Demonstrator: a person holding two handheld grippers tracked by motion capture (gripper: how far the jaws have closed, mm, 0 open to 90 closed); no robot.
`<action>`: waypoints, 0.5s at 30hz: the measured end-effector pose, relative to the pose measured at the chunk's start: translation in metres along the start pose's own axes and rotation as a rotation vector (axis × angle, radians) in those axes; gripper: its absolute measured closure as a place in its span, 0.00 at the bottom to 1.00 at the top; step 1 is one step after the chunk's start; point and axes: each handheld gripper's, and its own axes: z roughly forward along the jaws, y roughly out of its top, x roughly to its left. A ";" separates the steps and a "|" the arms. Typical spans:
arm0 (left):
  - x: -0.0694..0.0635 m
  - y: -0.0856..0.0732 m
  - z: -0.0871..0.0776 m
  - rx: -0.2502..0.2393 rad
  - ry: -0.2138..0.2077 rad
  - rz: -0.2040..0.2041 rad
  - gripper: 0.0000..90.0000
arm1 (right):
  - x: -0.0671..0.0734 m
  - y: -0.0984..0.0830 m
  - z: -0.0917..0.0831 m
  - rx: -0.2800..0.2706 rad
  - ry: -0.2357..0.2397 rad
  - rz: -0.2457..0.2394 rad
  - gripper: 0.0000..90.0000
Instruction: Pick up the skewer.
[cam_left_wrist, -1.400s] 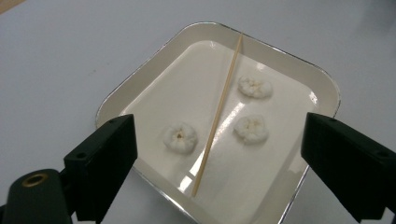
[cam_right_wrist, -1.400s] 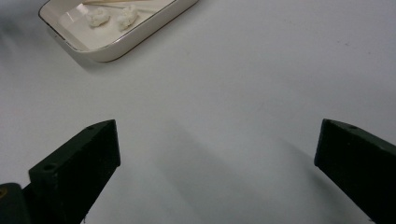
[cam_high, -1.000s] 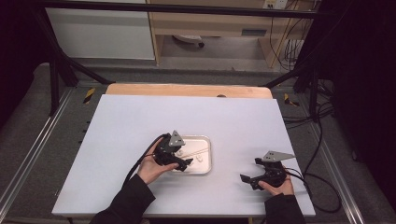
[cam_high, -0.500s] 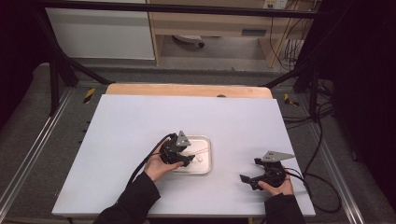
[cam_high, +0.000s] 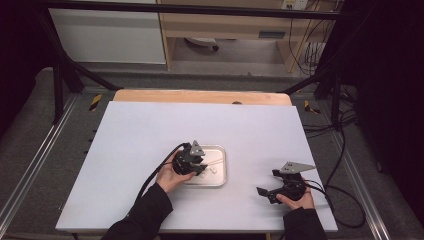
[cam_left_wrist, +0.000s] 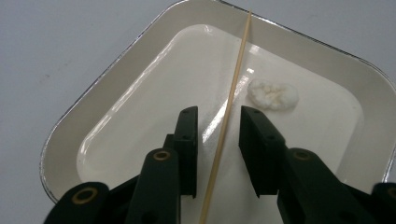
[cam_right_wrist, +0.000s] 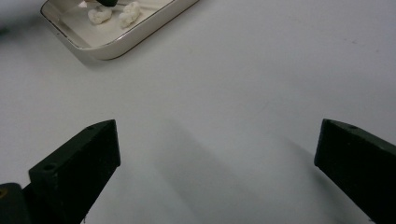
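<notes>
- My left gripper (cam_left_wrist: 218, 156) hangs over the tray (cam_left_wrist: 140, 60), and its jaws have just been closing in on the wooden skewer (cam_left_wrist: 232, 93). The stick runs between them, but there is a gap on each side, so nothing is pinched yet.
- The skewer lies in the tray, its far end propped on the rim and its near end passing under my jaws.
- I judge it light, thin and stiff, likely to roll or snap under a hard squeeze. I would take it near the middle, with the pads square across it.
- My right gripper (cam_high: 274, 189) rests on the table (cam_high: 140, 130) well apart from the tray, jaws spread wide, holding nothing.
- The left gripper view shows one white lump (cam_left_wrist: 273, 94) beside the skewer. The right gripper view shows two lumps (cam_right_wrist: 114, 14) in the tray.
- The high view shows both hands and the tray's place on the table.
</notes>
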 end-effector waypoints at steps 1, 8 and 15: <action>0.000 0.000 0.000 0.000 -0.001 -0.002 0.76 | 0.000 0.000 0.000 0.000 0.000 0.000 0.01; 0.001 -0.001 0.001 0.008 -0.003 0.002 0.84 | 0.000 0.000 0.000 0.001 0.000 -0.003 0.01; 0.001 -0.002 0.001 0.012 -0.012 0.006 0.89 | 0.000 0.000 0.000 0.002 0.001 -0.003 0.01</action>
